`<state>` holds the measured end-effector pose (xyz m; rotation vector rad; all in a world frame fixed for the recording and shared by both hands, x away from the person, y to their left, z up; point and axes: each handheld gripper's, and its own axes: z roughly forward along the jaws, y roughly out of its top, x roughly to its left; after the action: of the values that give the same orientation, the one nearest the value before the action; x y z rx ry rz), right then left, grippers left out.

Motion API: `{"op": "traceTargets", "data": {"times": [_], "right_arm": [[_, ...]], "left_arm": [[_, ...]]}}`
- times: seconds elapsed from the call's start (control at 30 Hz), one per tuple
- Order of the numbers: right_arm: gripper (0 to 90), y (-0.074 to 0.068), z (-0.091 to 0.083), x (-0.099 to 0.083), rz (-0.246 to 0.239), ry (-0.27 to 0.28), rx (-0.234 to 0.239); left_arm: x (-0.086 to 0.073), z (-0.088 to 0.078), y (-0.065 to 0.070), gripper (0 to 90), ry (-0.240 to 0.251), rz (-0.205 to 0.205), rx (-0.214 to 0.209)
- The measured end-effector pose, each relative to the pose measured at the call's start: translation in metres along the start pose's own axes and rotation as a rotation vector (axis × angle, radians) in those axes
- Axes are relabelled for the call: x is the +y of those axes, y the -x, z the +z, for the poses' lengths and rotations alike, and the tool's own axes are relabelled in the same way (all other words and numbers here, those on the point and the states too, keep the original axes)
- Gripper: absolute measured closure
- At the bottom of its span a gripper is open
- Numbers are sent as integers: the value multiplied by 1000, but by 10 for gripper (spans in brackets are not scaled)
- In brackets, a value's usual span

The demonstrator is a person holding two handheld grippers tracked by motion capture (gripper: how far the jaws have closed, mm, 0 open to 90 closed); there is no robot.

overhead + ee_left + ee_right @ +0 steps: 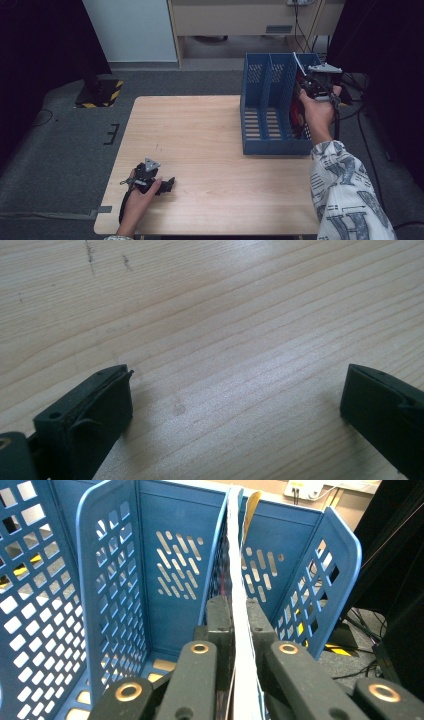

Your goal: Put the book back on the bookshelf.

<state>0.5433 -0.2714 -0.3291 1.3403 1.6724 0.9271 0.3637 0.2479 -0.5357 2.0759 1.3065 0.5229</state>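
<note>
High view: a pale wooden table (pixel 210 150) on grey carpet carries a blue perforated plastic file rack with three upright compartments (pixel 265 107) at its far right corner. The right tool (pixel 311 86), held in the person's right hand (pixel 317 112), is raised over the rack's rightmost compartment. The forearm wears a white sleeve with a grey printed pattern (pixel 345 195). A thin white book or booklet, seen edge-on (pixel 297 62), projects from the tool above the rack's top edge.

Right gripper view: the two black jaws are pressed together on the thin white book (pixel 239 610), pinching its stack of pages between the pads. The book stands upright, its lower part between the jaws and its upper edge rising past the rim of the blue rack (pixel 165 555). It lies close along the perforated divider that separates the rightmost compartment from the middle one; whether it touches that divider cannot be told. A thin tan sheet edge (pixel 251 510) shows just behind the book's top.

High view, near left: the left tool (pixel 169 184) lies on the table in the left hand (pixel 142 192), well apart from the rack.

Left gripper view: its jaws stand spread wide, with bare wood grain (pixel 225 340) between them and nothing gripped.
</note>
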Motion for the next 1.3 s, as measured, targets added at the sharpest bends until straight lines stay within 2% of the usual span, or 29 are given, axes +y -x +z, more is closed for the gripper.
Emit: {"op": "traceTargets", "data": {"times": [0.23, 0.7, 1.1, 1.3], "right_arm": [[780, 1, -4, 2, 3, 33, 29], [457, -3, -9, 3, 26, 63, 79], [325, -2, -17, 6, 40, 98, 94], [277, -3, -19, 5, 29, 95, 126]], "left_arm": [[0, 0, 0, 0, 0, -1, -1], [0, 0, 0, 0, 0, 1, -2], [0, 0, 0, 0, 0, 0, -2], [0, 0, 0, 0, -3, 5, -3]]}}
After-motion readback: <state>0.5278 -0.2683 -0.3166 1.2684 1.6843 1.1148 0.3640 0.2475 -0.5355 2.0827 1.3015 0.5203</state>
